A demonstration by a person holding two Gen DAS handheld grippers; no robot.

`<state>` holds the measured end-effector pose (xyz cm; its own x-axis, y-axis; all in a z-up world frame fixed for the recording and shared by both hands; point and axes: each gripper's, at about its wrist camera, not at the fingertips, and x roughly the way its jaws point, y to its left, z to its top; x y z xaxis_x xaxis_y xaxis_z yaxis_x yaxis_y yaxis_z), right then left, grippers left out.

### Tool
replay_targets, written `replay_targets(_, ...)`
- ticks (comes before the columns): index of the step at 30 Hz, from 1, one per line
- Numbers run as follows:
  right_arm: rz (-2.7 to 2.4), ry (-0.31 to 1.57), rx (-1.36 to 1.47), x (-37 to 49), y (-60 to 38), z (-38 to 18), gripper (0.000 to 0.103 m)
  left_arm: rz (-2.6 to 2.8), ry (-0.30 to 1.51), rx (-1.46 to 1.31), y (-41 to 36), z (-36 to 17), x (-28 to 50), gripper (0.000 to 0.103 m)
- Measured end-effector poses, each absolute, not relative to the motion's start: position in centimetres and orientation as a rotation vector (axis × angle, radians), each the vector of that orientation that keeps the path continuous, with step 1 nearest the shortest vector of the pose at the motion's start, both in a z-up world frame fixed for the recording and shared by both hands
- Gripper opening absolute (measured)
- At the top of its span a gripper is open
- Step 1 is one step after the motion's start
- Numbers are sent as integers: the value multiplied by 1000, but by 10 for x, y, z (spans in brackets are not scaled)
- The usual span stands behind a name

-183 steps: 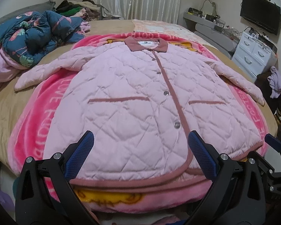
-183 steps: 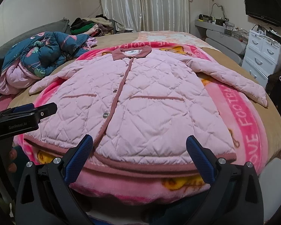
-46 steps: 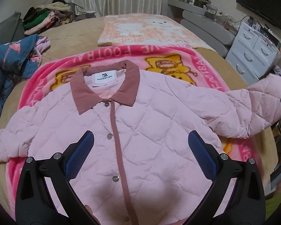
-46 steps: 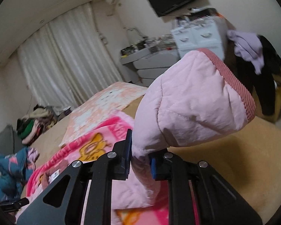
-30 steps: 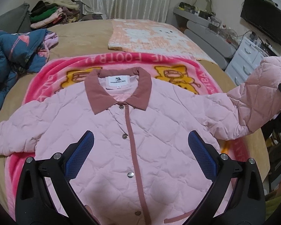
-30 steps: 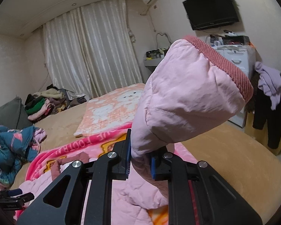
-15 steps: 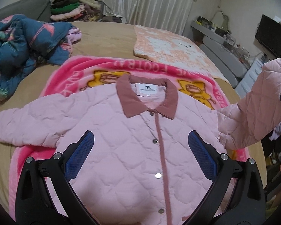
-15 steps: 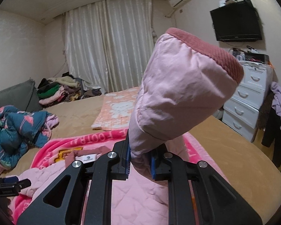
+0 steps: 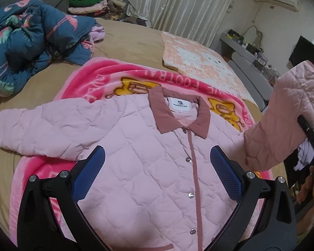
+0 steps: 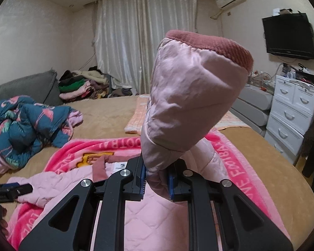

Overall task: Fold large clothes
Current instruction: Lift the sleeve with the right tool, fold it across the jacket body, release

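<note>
A pink quilted jacket [image 9: 140,163] with a dusty-rose collar [image 9: 178,113] lies face up on a bright pink blanket [image 9: 106,77] on the bed. My left gripper [image 9: 157,173] hovers open above the jacket's chest, nothing between its blue pads. My right gripper [image 10: 157,179] is shut on the jacket's right sleeve [image 10: 190,104], which stands up in front of the lens with its rose cuff [image 10: 211,41] on top. From the left wrist view that lifted sleeve [image 9: 282,125] hangs at the right edge. The jacket's other sleeve [image 9: 37,129] lies flat to the left.
A dark blue flamingo-print quilt [image 9: 25,39] is bunched at the bed's left. A peach checked cloth [image 9: 198,56] lies beyond the blanket. Stacked clothes [image 10: 79,85] sit by the curtains. White drawers [image 10: 291,115] and a wall television [image 10: 288,35] stand to the right of the bed.
The right gripper has carried the lifted sleeve leftward, over the jacket's body. The left gripper has shifted across the jacket, so the flat left sleeve and blue quilt show more.
</note>
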<state>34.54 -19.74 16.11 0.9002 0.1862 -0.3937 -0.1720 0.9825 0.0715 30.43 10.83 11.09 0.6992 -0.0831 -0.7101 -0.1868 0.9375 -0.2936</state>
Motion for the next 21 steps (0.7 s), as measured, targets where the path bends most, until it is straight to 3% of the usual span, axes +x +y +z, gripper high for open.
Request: replay_targets(21,310,548,-62,364,-86,88,16,62,836,-519,179,61,296,94)
